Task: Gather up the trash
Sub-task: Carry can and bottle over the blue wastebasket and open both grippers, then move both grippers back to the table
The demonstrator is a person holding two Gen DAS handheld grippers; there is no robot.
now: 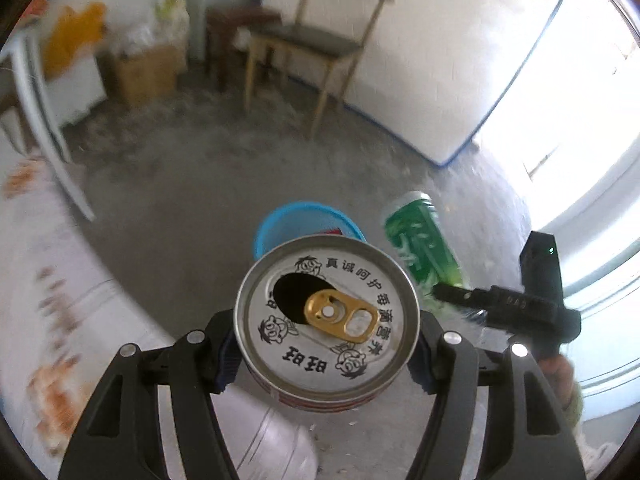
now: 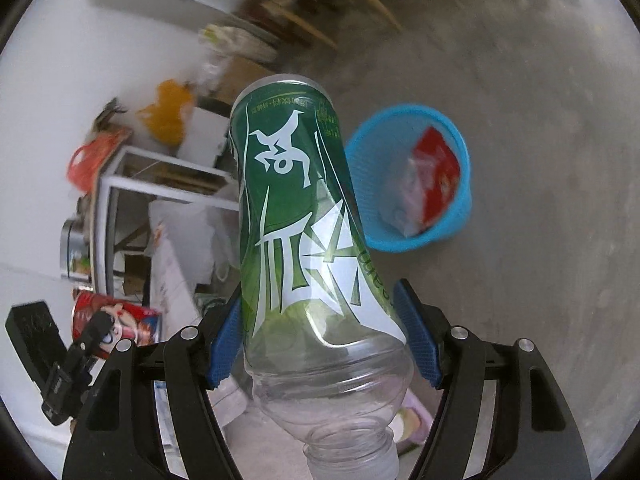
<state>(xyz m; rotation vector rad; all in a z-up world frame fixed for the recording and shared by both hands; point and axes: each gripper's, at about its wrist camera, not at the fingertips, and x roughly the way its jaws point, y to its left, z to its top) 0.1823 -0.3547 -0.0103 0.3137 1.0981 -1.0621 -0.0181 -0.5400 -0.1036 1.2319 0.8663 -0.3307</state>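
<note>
Behind gripped can (image 1: 326, 320), blue bin (image 1: 280, 224) half hidden, blurred floor (image 1: 192, 200)

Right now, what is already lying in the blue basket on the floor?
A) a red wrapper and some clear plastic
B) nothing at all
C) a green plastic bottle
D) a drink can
A: the right wrist view shows a red wrapper and clear plastic inside the blue basket; the green bottle and the can are each held in tongs.
</note>
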